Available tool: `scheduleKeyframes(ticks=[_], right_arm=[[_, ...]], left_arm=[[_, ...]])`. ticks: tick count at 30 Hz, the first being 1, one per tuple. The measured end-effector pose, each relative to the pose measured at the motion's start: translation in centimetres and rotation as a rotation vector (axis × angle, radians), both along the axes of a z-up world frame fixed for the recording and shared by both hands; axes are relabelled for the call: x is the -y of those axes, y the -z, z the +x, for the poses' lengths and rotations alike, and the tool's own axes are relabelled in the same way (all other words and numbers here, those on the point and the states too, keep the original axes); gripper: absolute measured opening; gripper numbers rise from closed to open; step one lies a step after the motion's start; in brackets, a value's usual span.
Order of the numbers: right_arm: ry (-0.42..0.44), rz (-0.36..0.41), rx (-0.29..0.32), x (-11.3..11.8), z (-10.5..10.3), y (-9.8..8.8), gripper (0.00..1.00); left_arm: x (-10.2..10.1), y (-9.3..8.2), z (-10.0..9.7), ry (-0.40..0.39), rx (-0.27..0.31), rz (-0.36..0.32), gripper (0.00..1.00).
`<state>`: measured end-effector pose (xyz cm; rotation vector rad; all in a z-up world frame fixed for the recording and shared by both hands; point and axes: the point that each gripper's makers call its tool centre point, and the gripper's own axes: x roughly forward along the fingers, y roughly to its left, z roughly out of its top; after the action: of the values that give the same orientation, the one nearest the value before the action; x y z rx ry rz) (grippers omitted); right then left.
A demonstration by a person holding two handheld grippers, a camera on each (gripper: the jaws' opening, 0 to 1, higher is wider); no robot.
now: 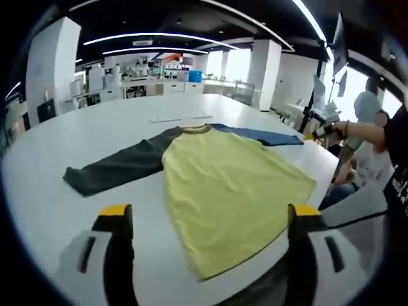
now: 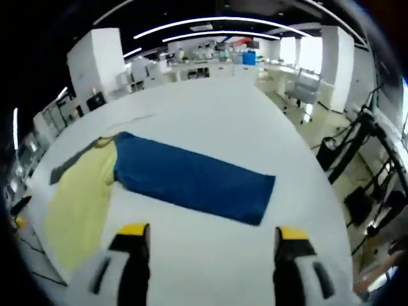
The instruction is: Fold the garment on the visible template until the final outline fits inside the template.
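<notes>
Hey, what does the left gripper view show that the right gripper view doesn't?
Left gripper view: the whole yellow body spread flat, the dark grey sleeve stretched out, and a person's arm at the table's far edge.

Right gripper view: the blue sleeve at full length, plus floor and stands beside the table.

Both: the same shirt on the white table, with open yellow-tipped jaws holding nothing.
</notes>
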<state>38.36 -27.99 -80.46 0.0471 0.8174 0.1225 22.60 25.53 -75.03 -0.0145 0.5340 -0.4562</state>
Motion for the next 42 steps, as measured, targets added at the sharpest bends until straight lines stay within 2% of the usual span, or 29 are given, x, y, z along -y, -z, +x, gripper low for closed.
scheduleKeyframes(ticks=[4,7,9,11,15,17,19,20,21,22,23,26,29,32,36,38,40,42], right_arm=[[0.023,-0.073,0.024,2.1,1.8,0.2,0.67],[0.074,-0.079,0.019,2.3,1.5,0.4,0.56],[0.108,-0.056,0.009,4.2,3.0,1.5,0.53],[0.117,-0.066,-0.011,3.4,1.9,1.6,0.51],[0.121,-0.084,-0.041,5.4,2.9,3.4,0.46],[0.135,-0.082,-0.042,5.2,2.8,3.7,0.44],[0.146,-0.088,-0.035,4.1,1.7,3.3,0.42],[0.148,-0.089,-0.041,4.8,2.2,3.8,0.40],[0.151,-0.089,-0.050,5.0,2.3,4.1,0.36],[0.149,-0.090,-0.050,4.3,1.7,3.9,0.34],[0.158,-0.079,-0.030,3.7,1.5,3.5,0.33],[0.180,-0.085,-0.020,4.2,1.7,3.6,0.29],[0.209,-0.088,-0.025,3.8,1.2,3.4,0.26],[0.188,-0.092,-0.014,3.8,1.7,3.3,0.21],[0.214,-0.083,-0.032,4.1,2.0,3.3,0.18],[0.256,-0.069,-0.052,4.4,1.9,3.5,0.13],[0.258,-0.061,-0.046,4.5,2.2,3.7,0.08],[0.271,-0.065,-0.054,4.6,2.3,3.9,0.08]], left_arm=[[-0.1,-0.3,0.2,-0.011,0.006,0.000,0.99],[-0.4,-0.7,0.5,-0.026,0.032,-0.003,0.99],[-0.5,-0.7,0.6,-0.032,0.031,-0.008,0.99],[-0.7,-0.7,0.7,-0.037,0.032,-0.009,0.99],[-1.2,-0.6,0.9,-0.051,0.035,0.002,0.99],[-1.4,-0.5,1.0,-0.059,0.033,-0.009,0.99],[-1.6,-0.5,1.0,-0.063,0.035,-0.016,0.99],[-1.6,-0.4,1.0,-0.065,0.034,-0.016,0.99],[-1.6,-0.5,1.0,-0.067,0.033,-0.014,0.99],[-1.7,-0.5,1.0,-0.066,0.034,-0.010,0.99],[-1.8,-0.4,1.0,-0.069,0.034,-0.003,0.99],[-2.3,0.0,0.9,-0.065,0.016,0.035,0.99],[-2.5,0.2,0.9,-0.066,0.007,0.037,0.99],[-2.7,-0.2,1.0,-0.067,0.020,0.039,0.99],[-2.8,-0.1,0.9,-0.070,0.014,0.044,0.99],[-2.7,0.0,0.8,-0.067,0.009,0.046,0.99],[-2.9,0.2,0.7,-0.069,0.003,0.047,0.99],[-3.0,0.4,0.7,-0.075,-0.008,0.018,0.99]])
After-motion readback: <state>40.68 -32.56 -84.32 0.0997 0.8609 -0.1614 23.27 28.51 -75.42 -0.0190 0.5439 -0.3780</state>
